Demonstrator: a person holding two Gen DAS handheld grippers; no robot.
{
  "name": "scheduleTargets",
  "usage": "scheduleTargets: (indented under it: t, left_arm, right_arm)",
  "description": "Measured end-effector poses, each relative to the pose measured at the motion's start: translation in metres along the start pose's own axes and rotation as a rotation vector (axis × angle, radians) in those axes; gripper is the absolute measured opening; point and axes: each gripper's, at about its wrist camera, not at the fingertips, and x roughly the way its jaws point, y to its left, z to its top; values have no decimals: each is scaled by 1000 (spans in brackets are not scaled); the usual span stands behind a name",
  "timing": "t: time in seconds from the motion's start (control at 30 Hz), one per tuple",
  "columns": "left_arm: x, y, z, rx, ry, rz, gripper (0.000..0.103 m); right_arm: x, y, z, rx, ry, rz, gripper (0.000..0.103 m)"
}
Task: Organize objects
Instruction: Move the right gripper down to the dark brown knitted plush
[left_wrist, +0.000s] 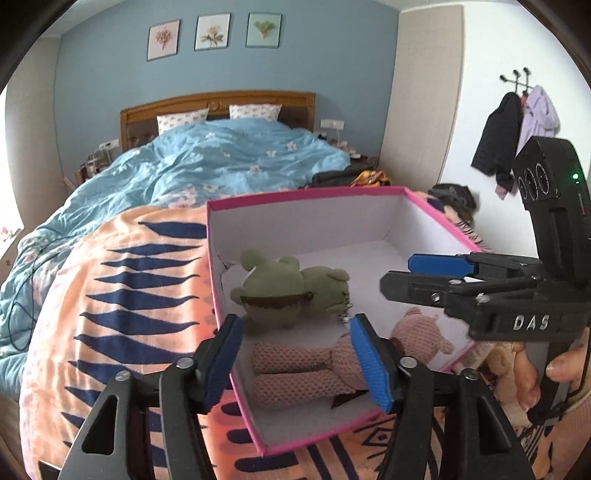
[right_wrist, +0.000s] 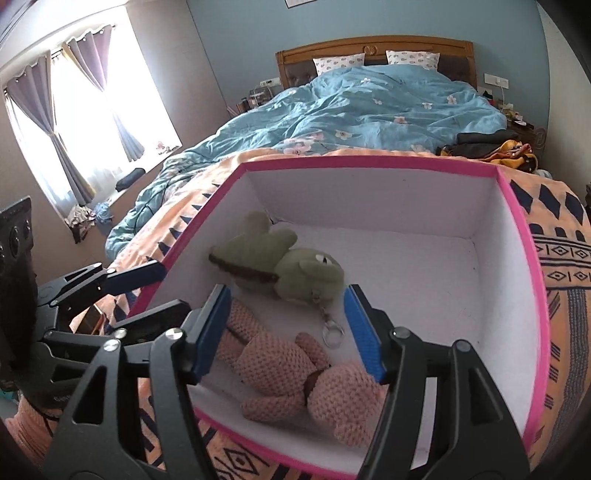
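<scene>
1. My right gripper (right_wrist: 286, 334): jaws spread, pinching nothing, above the pink knitted doll (right_wrist: 295, 376).
2. My left gripper (left_wrist: 295, 363): jaws likewise spread.
3. Doll and green plush toy (right_wrist: 284, 264) lie inside the pink-rimmed white cardboard box (right_wrist: 369, 162) on the bed.

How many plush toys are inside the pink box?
2: a green plush by the box's left wall, and a pink knitted plush lying nearer the cameras. None seems hidden inside.
</scene>
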Motion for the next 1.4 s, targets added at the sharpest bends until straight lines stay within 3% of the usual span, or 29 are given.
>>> scheduleTargets:
  t: [0.1, 0.27, 0.37, 0.67, 0.8, 0.97, 1.4]
  left_arm:
    - [-14, -2, -6, 3, -31, -25, 76]
    - [-42, -10, -22, 19, -83, -61, 78]
    - [-56, -17, -37, 36, -95, -76, 84]
    - [-69, -39, -81, 71, -57, -135, 84]
    - [-68, -52, -101, 96, -21, -165, 84]
    - [-65, -70, -118, 135, 21, -202, 84]
    - [-57, -83, -135, 144, 74, -246, 84]
  right_arm:
    - [-19, 0, -7, -2, -28, 32, 65]
    - [-59, 3, -22, -15, -85, 92, 67]
    - [-85, 7, -34, -25, -123, 119, 71]
    - [-144, 11, -89, -39, -187, 147, 72]
    - [-153, 4, -115, -22, -170, 117, 73]
    - [-142, -5, -148, 22, -71, 112, 73]
    - [-108, 8, -190, 36, 47, 80, 73]
